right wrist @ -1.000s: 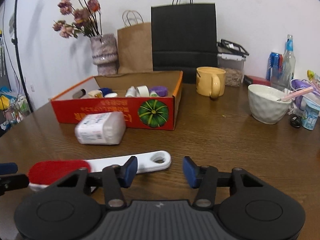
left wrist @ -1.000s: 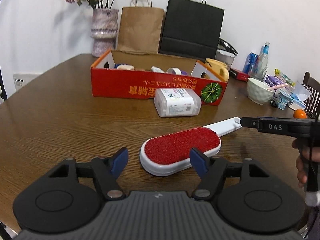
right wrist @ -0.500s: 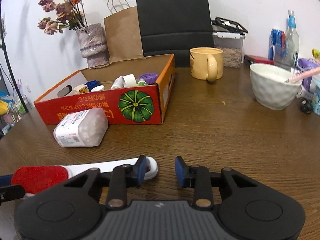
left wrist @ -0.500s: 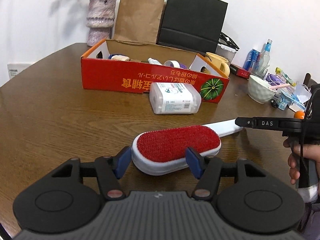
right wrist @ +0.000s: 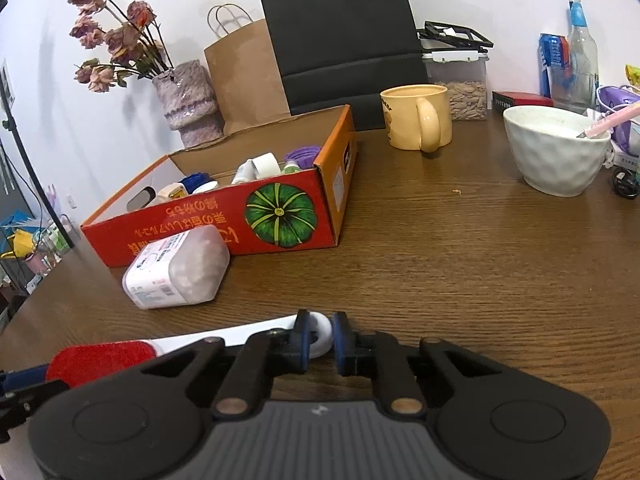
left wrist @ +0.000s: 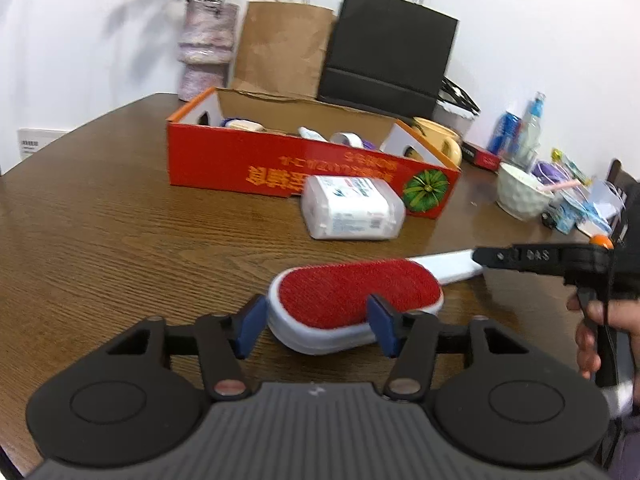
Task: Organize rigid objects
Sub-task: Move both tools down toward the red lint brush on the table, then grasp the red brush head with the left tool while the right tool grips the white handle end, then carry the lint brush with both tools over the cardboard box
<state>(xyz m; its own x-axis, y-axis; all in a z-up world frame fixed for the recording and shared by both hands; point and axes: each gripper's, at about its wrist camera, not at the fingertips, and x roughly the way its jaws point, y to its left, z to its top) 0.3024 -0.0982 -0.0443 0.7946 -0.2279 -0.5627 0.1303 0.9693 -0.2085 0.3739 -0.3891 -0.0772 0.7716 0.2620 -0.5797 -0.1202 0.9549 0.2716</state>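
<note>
Taking the lint brush [left wrist: 356, 300] at both ends, down on the table [left wrist: 120, 240]

I am judging the brush stiff, light, smooth-shelled plastic, so I am holding the bare shell and handle, not the bristles. My left hand-held gripper [left wrist: 316, 326] has just been closing, its pads straddling the near end of the red head and seeming to touch its white sides. My right hand-held gripper [right wrist: 320, 338] has just been closing too, and is clamping the white handle's ringed tip. The red box [right wrist: 240, 216] is lying beyond both.
</note>
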